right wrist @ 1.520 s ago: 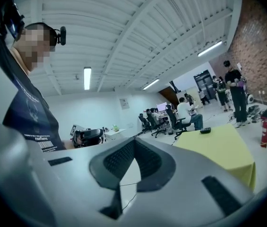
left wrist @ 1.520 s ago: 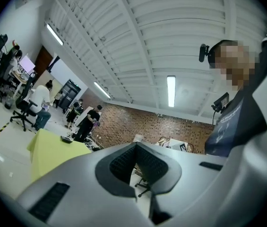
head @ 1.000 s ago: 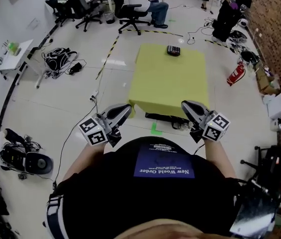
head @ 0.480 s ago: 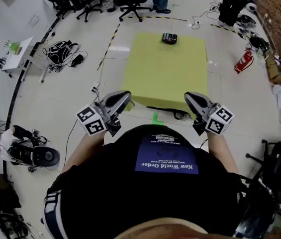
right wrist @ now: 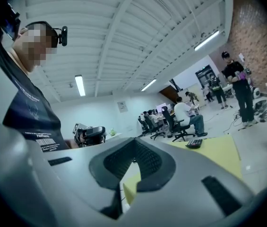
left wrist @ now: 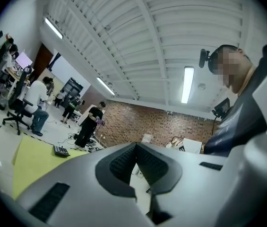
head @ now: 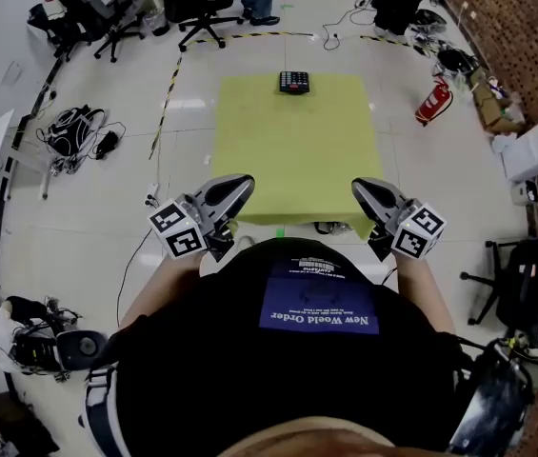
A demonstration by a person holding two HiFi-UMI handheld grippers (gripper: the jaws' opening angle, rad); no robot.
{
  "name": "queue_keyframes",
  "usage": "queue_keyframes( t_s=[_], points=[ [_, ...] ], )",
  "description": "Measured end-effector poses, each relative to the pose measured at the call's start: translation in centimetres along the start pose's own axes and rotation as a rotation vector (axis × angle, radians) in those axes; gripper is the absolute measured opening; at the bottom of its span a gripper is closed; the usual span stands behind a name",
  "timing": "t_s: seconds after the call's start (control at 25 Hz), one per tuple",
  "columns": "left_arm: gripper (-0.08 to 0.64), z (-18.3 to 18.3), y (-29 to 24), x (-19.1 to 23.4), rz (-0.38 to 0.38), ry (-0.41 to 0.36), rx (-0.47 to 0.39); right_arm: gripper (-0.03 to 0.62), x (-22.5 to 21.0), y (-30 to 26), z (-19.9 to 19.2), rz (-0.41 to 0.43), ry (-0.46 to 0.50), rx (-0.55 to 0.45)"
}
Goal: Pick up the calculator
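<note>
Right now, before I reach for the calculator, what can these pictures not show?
Calculator: too small in every view to read keys or display.
Yellow table: near corners, head view, hidden behind the left gripper and right gripper.
Left gripper view: its own jaws cut off the table's near part.

bare yellow table [head: 297, 150] top lay open up to the calculator [head: 294, 82] at its far edge, fire extinguisher [head: 428, 104] stood off to the right

Yellow table [head: 292, 150] mid-floor. Red extinguisher [head: 428, 103] on floor to its right. Office chairs [head: 197, 8] beyond. Brick wall [head: 526, 27] far right.
</note>
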State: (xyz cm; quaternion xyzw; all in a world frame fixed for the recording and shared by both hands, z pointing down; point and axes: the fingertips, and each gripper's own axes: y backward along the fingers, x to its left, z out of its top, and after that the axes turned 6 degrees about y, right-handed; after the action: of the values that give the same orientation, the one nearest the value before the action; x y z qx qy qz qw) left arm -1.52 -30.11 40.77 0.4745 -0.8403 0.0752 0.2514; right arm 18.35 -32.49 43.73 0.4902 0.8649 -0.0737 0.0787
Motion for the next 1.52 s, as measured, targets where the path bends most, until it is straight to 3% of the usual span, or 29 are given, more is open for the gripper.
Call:
queue_keyframes(
  t_s=[0.12, 0.28, 0.44, 0.8, 1.08, 1.28, 1.52],
  points=[
    [0.003, 2.0, 0.1, 4.3, -0.045, 0.013, 0.013, -0.014, -1.2, -3.8, 0.7, -0.058, -0.001, -0.001],
    [0.003, 5.2, 2.2, 9.8, -0.073, 0.013, 0.056, -0.014, -1.0, -10.9, 2.5, -0.070, 0.024, -0.004],
    [0.002, 6.0, 3.3, 14.3, -0.077, 0.043, 0.084, -0.014, -1.4, -15.3, 3.2, -0.071, 0.022, 0.008],
    [0.003, 4.6, 0.1, 19.8, -0.071, 0.132, 0.156, -0.014, -5.3, -17.8, 2.0, -0.082, -0.024, 0.074],
    [0.003, 3.0, -6.3, 20.7, 0.034, 0.145, 0.192, -0.014, -12.2, -16.9, 1.6, 0.028, -0.029, 0.078],
    [0.003, 1.5, -9.1, 21.8, 0.106, 0.241, 0.192, -0.014, -16.6, -17.1, 1.6, 0.090, 0.007, 0.087],
    [0.002, -0.8, -13.1, 26.2, 0.106, 0.446, 0.227, -0.014, -20.0, -16.6, 0.0, 0.094, -0.016, 0.103]
  ],
)
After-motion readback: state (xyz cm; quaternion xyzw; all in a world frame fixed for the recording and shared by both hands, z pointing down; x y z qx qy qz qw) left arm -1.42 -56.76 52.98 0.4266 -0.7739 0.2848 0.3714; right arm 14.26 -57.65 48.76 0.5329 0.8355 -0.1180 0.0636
